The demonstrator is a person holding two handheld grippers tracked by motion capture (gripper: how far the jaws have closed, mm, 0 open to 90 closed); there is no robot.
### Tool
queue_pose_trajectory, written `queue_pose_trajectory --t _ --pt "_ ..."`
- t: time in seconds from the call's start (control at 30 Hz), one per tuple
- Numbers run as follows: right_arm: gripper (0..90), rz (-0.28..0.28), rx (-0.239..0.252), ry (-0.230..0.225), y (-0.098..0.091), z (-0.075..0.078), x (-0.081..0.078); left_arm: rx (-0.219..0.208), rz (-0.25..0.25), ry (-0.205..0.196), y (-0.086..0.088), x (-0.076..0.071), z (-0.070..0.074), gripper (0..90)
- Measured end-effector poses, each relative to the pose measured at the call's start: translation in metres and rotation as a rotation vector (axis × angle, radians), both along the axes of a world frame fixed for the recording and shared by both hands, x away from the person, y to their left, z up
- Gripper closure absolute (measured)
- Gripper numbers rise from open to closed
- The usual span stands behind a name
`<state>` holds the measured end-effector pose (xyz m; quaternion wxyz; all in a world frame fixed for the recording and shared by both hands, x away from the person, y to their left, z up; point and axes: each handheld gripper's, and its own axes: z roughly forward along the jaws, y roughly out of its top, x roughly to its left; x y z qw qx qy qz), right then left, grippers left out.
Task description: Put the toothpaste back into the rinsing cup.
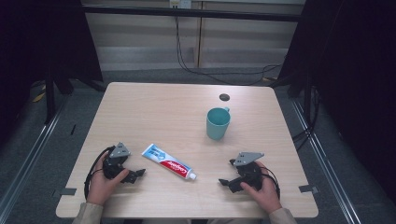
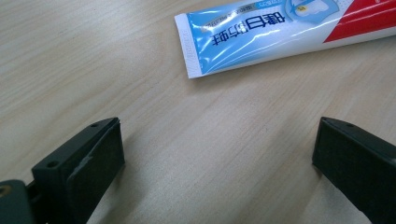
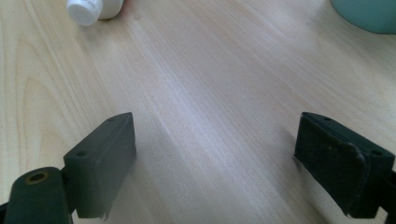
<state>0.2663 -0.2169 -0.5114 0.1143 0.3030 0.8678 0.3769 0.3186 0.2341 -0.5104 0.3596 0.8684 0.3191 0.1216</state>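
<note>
A blue, white and red toothpaste tube [image 1: 168, 161] lies flat on the wooden table [image 1: 154, 112], its white cap [image 1: 191, 175] pointing toward the front right. A teal cup [image 1: 218, 123] stands upright behind it to the right. My left gripper [image 1: 136, 175] rests on the table just left of the tube, open and empty; in the left gripper view the tube's flat end [image 2: 261, 35] lies ahead of the gripper [image 2: 219, 149]. My right gripper [image 1: 227, 172] rests right of the cap, open and empty; in the right gripper view the gripper [image 3: 215, 149] faces the cap [image 3: 86, 10] and the cup [image 3: 369, 14].
A small dark round hole [image 1: 224, 97] sits in the table behind the cup. Bare wood stretches across the far left and middle of the table. Black frames and cables stand on the floor around it.
</note>
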Motion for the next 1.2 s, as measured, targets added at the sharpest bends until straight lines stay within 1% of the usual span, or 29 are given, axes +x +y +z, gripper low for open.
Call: queue_pose_trajectory --t 0.03,0.13,0.23,0.27,0.3,0.37,0.4,0.43,0.47,0.5,0.53,0.57,0.6,0.67,0.7,0.73,0.9,0.93,0.97,1.0,1.07,1.13,1.17,1.2 --pt "12.0 0.0 0.0 0.0 0.0 0.0 0.0 0.0 0.0 0.0 0.0 0.0 0.0 1.6" --pt "11.7 -0.032 0.0 0.006 0.004 0.0 -0.001 -0.001 0.0 0.0 0.0 0.0 0.0 1.6" --pt "11.7 -0.036 -0.002 0.001 0.005 0.0 -0.001 0.0 0.0 0.0 0.0 0.0 0.0 1.6" --pt "11.7 -0.041 -0.003 0.005 0.006 0.0 0.0 0.001 -0.001 0.0 0.0 0.0 0.0 1.6" --pt "12.4 -0.044 -0.017 0.014 0.008 0.002 0.002 0.0 -0.001 0.001 0.0 0.0 0.0 1.6" --pt "14.1 -0.051 -0.041 0.043 0.014 0.006 0.005 0.0 -0.001 0.001 0.0 0.0 0.0 1.6" --pt "14.5 -0.046 -0.04 0.058 0.017 0.007 0.007 0.0 -0.001 0.001 0.0 0.0 0.0 1.6" --pt "14.5 -0.033 -0.029 0.078 0.02 0.009 0.009 0.0 -0.001 0.001 0.0 0.0 0.0 1.6" --pt "14.6 -0.026 -0.031 0.092 0.023 0.011 0.011 -0.001 0.0 0.001 0.0 0.0 0.0 1.6" --pt "14.6 -0.026 -0.031 0.092 0.023 0.011 0.011 -0.001 0.0 0.001 0.0 0.0 0.0 1.6" --pt "15.1 -0.011 -0.031 0.116 0.031 0.016 0.015 0.0 -0.001 0.001 0.0 0.0 0.0 1.6" --pt "15.6 -0.007 -0.041 0.121 0.035 0.018 0.016 0.001 -0.001 0.001 0.0 0.0 0.0 1.6" --pt "15.8 0.007 -0.052 0.116 0.039 0.02 0.018 0.0 -0.001 0.001 0.0 0.0 0.0 1.6" --pt "15.9 0.025 -0.08 0.121 0.05 0.024 0.021 0.001 -0.001 0.001 0.0 0.0 0.0 1.6" --pt "15.9 0.025 -0.08 0.121 0.05 0.024 0.021 0.001 -0.001 0.001 0.0 0.0 0.0 1.6" --pt "15.9 0.04 -0.094 0.122 0.058 0.027 0.023 0.0 -0.001 0.001 0.0 0.0 0.0 1.6" --pt "16.4 0.07 -0.115 0.127 0.074 0.036 0.028 0.0 0.0 0.0 0.0 0.0 0.0 1.6" --pt "16.4 0.08 -0.11 0.123 0.077 0.038 0.029 0.0 -0.001 0.001 0.0 0.0 0.0 1.6" --pt "16.4 0.082 -0.112 0.131 0.08 0.04 0.03 0.0 -0.001 0.001 0.0 0.0 0.0 1.6" --pt "16.6 0.089 -0.114 0.12 0.082 0.043 0.031 0.0 0.0 0.001 0.0 0.0 0.0 1.6" --pt "17.0 0.092 -0.109 0.127 0.087 0.047 0.034 0.0 -0.001 0.0 0.0 0.0 0.0 1.5" --pt "17.0 0.09 -0.094 0.152 0.091 0.049 0.037 0.0 -0.001 0.001 0.0 0.0 0.0 1.5" --pt "17.0 0.09 -0.094 0.152 0.091 0.049 0.037 0.0 -0.001 0.001 0.0 0.0 0.0 1.6" --pt "17.1 0.091 -0.107 0.151 0.096 0.052 0.04 0.004 -0.004 0.001 0.0 0.0 0.0 1.5"
